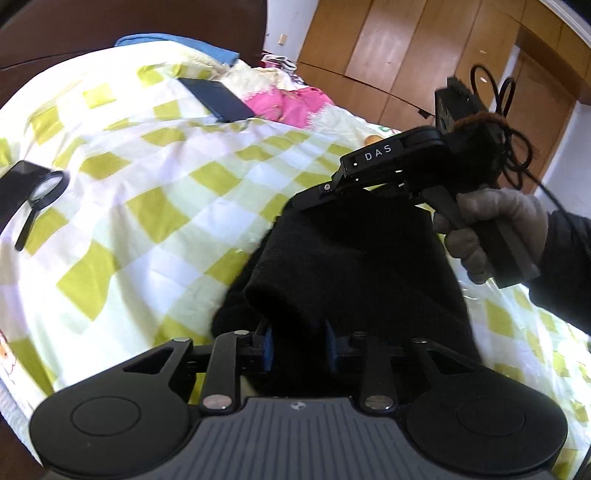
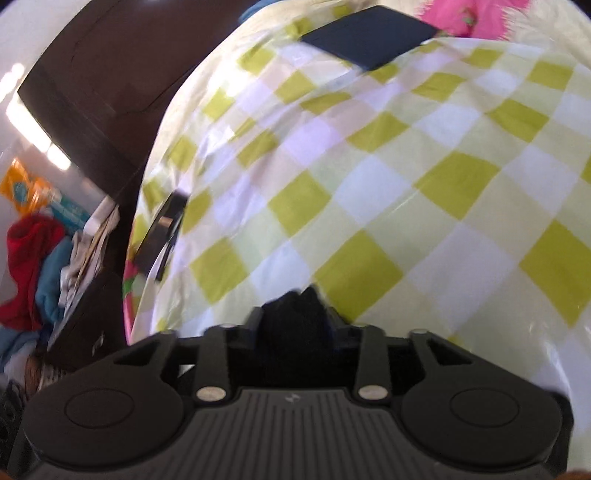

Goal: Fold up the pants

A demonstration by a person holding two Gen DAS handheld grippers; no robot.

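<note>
Black pants (image 1: pixel 351 266) bunched on checked bedspread (image 1: pixel 147 166) (soft, knit-looking), partly folded over.

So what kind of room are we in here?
Most likely a bedroom: a bed under a green-and-white checked sheet, a dark wooden headboard behind it, and wooden wardrobe doors along the wall.

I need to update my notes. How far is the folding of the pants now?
Done: the black pants look bunched or partly doubled on the checked bedspread, not a neat fold. In hand: the left gripper and the right gripper each have black cloth between their fingers. Left: laying the cloth flat and finishing the fold.
</note>
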